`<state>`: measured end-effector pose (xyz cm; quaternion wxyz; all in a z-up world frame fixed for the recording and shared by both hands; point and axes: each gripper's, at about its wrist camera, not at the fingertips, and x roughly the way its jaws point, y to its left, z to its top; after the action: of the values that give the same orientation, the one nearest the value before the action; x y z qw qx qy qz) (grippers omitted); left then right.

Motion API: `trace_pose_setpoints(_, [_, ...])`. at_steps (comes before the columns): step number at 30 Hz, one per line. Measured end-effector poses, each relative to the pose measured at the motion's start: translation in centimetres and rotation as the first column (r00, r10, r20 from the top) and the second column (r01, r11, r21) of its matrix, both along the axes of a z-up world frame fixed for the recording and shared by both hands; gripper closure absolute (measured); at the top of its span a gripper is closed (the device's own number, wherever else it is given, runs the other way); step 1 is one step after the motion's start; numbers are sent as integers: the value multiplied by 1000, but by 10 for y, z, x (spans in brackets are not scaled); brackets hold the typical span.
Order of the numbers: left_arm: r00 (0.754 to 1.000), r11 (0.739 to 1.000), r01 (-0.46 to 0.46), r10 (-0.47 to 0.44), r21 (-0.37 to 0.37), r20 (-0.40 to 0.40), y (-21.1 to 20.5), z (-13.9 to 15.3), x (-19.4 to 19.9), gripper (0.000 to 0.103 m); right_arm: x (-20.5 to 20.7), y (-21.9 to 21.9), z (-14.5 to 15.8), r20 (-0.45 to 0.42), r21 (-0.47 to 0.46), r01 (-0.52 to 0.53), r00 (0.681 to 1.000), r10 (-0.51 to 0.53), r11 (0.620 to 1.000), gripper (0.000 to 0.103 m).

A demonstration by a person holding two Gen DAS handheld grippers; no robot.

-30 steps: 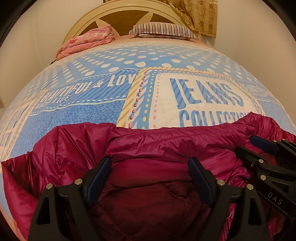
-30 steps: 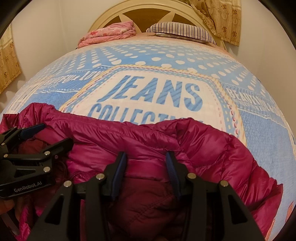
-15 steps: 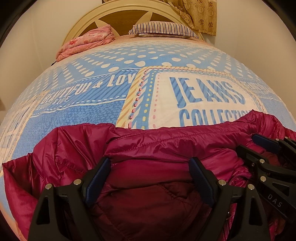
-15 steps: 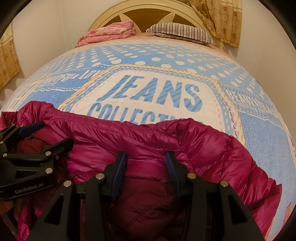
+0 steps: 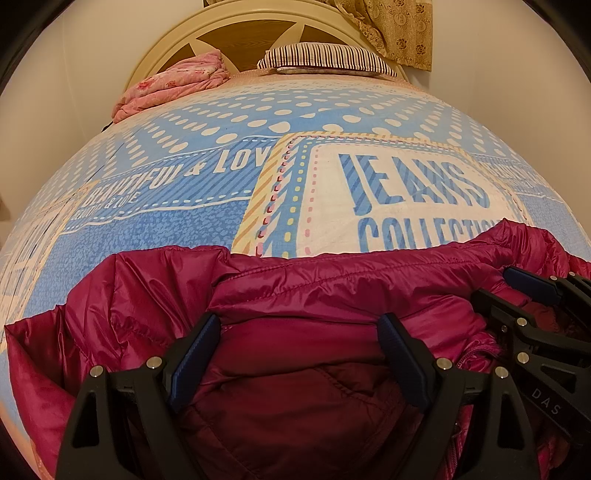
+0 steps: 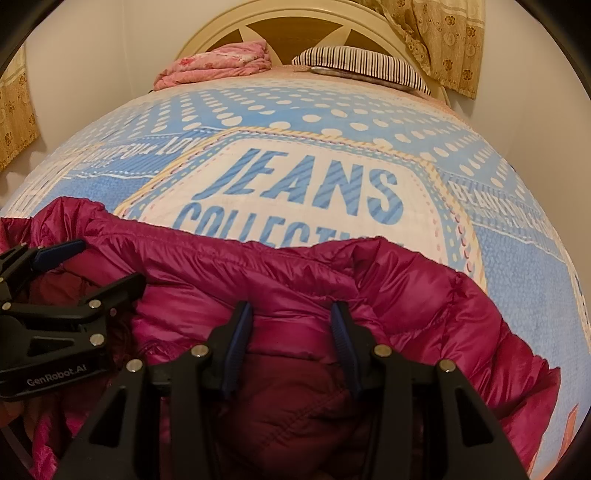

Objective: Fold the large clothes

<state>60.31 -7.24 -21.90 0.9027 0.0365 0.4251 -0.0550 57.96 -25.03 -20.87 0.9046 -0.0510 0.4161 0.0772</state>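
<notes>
Bedspread [image 5: 177, 236] lies bare beyond jacket [image 5: 295, 288] edge; left gripper [image 5: 299, 332] released, right gripper [image 6: 291, 325] grip undeterminable.

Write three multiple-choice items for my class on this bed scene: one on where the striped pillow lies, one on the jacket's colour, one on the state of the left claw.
1. Where is the striped pillow?
A. By the headboard
B. On the jacket
C. On the floor

2. What colour is the puffer jacket?
A. Blue
B. Magenta
C. Green

3. How does the left claw stand?
A. Shut flat
B. Out of view
C. Wide apart over the jacket

Answers: 1 A, it lies at the far end under the headboard. 2 B, shiny magenta quilting. 3 C, a broad gap shows fabric between its fingers.
</notes>
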Motion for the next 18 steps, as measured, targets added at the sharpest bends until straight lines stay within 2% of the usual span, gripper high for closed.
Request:
trace_pose_setpoints(5, [1000,1000,4,-4,17,-12,0,7,1,15,1,2,0,-3,-16,-2,1000,2,1000,55])
trace_pose_setpoints(7, [1000,999,1,0,32,0,3,22,-5,15,0,1,4,-8,-29,-16,1000,16,999,54])
trace_pose_setpoints(9, [999,1000,-5,4,16,35,12,46,-22,15,-7,-1,14,-15,-57,-37,999,36,998,46])
trace_pose_setpoints(11, [998,1000,2,-2,-5,69,28,67,-49,15,-25,-7,28,10,-67,-32,999,33,997,20])
trace_pose_setpoints(14, [997,1000,15,-16,18,80,54,82,-100,15,-62,-25,47,23,-48,-32,999,33,998,16])
trace_pose_setpoints(18, [1000,999,-3,2,35,25,108,71,-193,15,-135,-66,48,-50,21,-7,999,8,1000,16])
